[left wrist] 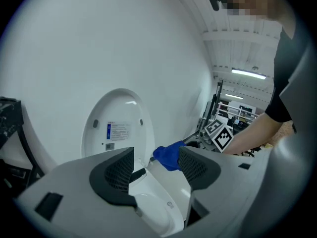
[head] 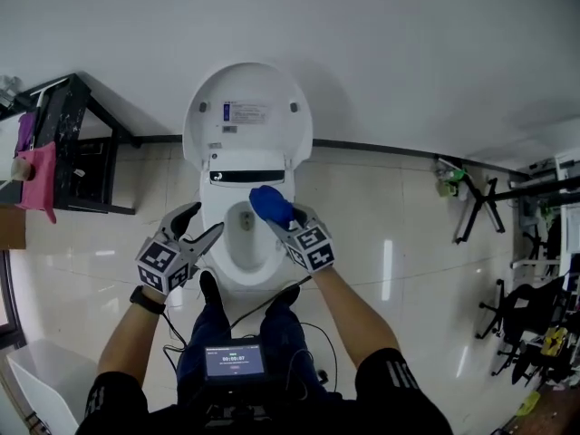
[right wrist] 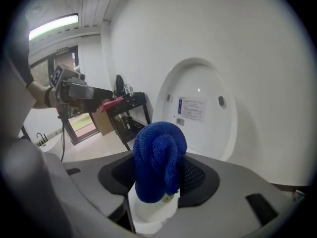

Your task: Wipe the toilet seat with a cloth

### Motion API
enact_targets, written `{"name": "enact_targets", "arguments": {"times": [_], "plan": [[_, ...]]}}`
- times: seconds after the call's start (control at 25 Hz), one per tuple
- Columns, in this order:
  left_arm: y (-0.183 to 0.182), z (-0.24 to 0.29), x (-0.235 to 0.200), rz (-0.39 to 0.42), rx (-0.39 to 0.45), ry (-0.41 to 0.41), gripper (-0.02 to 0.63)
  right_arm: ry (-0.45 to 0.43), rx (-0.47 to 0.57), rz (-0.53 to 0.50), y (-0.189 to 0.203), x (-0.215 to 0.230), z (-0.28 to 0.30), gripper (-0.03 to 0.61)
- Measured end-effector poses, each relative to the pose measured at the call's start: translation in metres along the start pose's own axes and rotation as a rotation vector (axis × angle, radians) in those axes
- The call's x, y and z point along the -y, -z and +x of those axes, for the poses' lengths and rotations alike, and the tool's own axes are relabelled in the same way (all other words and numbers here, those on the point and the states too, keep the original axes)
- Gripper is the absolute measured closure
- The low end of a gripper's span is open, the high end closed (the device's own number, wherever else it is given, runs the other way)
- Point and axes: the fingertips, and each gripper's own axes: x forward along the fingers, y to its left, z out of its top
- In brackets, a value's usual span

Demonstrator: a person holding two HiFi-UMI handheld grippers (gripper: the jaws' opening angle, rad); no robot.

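The blue cloth (head: 270, 204) was clamped, bunched, in the fingers of the right gripper (head: 281, 224) above the rear of the toilet seat (head: 237, 282). The fingers of the left gripper (head: 201, 224) stood wide and empty beside the seat. Risk: the loosely bunched cloth could slip into the bowl (head: 246, 243) under wiping pressure

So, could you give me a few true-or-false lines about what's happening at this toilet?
1. The toilet lid is up. True.
2. The left gripper holds the cloth. False: its jaws are apart and empty; the blue cloth is clamped in the right gripper.
3. The cloth lies spread flat on the floor. False: it is bunched up above the toilet seat.
4. A black rack stands by the wall, left of the seat in the head view. True.
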Motion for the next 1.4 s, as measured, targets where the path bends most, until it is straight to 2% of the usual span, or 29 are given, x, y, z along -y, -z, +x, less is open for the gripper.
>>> {"name": "enact_targets", "arguments": {"times": [0.2,0.32,0.52,0.84,1.12,1.4], "plan": [[-0.035,-0.032,0.021,0.018,0.039,0.005,0.341,-0.055,0.125,-0.011,-0.065,-0.047,-0.065,0.345],[-0.055,-0.046,0.033,0.060,0.062,0.020,0.341,-0.065,0.202,-0.007,-0.101,-0.060,-0.107,0.345],[-0.072,-0.080,0.057,0.132,0.084,0.037,0.341,-0.069,0.289,0.023,-0.133,-0.092,-0.162,0.348],[-0.084,-0.104,0.080,0.132,0.124,0.047,0.341,-0.080,0.418,0.051,-0.158,-0.122,-0.214,0.351],[-0.092,-0.107,0.098,0.142,0.154,0.059,0.341,-0.085,0.424,0.030,-0.160,-0.129,-0.226,0.353],[-0.100,-0.109,0.089,0.129,0.169,0.040,0.341,-0.078,0.447,0.054,-0.167,-0.123,-0.231,0.353]]}}
